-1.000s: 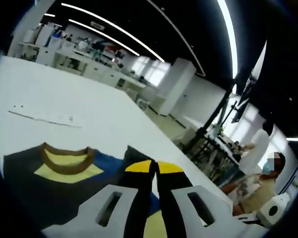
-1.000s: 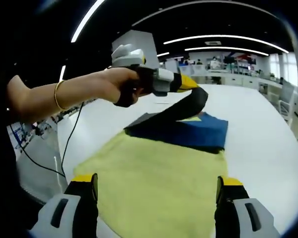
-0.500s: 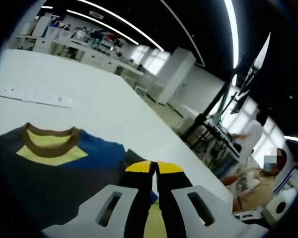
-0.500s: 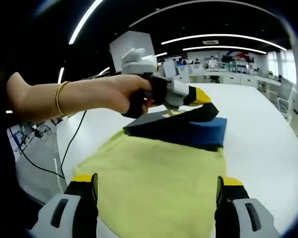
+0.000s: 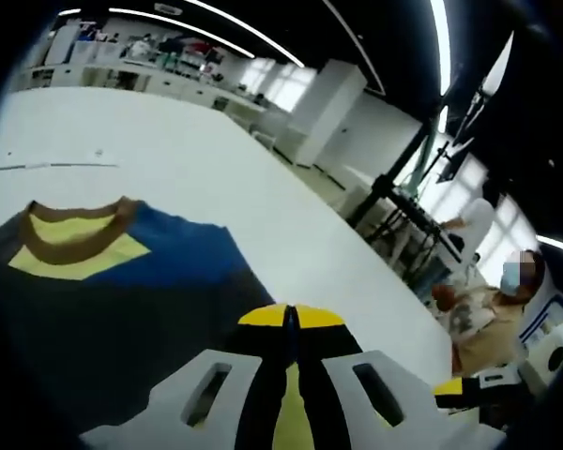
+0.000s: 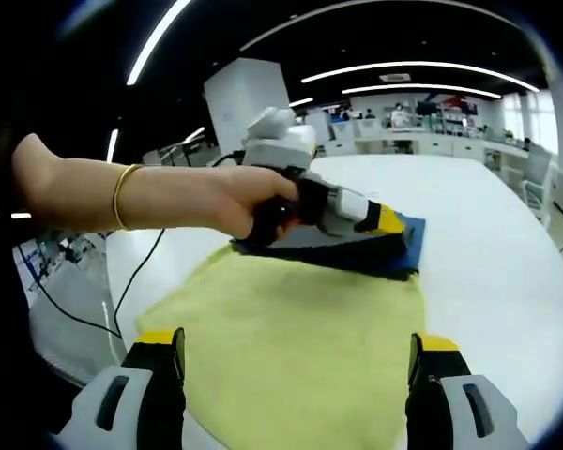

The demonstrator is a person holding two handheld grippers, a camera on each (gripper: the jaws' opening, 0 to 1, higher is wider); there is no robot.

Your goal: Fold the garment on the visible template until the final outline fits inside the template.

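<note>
The garment lies flat on the white table (image 6: 507, 253). Its yellow body (image 6: 291, 328) is nearest my right gripper, and its blue and dark grey top (image 6: 399, 251) lies beyond. In the left gripper view the brown collar (image 5: 75, 230) with yellow lining sits at the left, with the blue shoulder (image 5: 183, 248) beside it. My left gripper (image 5: 289, 317) is shut on the dark sleeve fabric. A hand holds that left gripper (image 6: 383, 223) low over the blue top. My right gripper (image 6: 296, 349) stands open over the yellow hem, with nothing between its jaws.
A thin pale strip (image 5: 47, 167) lies on the table beyond the collar. A seated person (image 5: 488, 305) and a stand (image 5: 394, 202) are past the table's edge. Cables (image 6: 122, 281) hang off the table's left side. Benches (image 6: 432, 141) line the back.
The left gripper has carried the dark sleeve down and across, from raised in the air to low over the blue top. The right gripper has stayed still and open.
</note>
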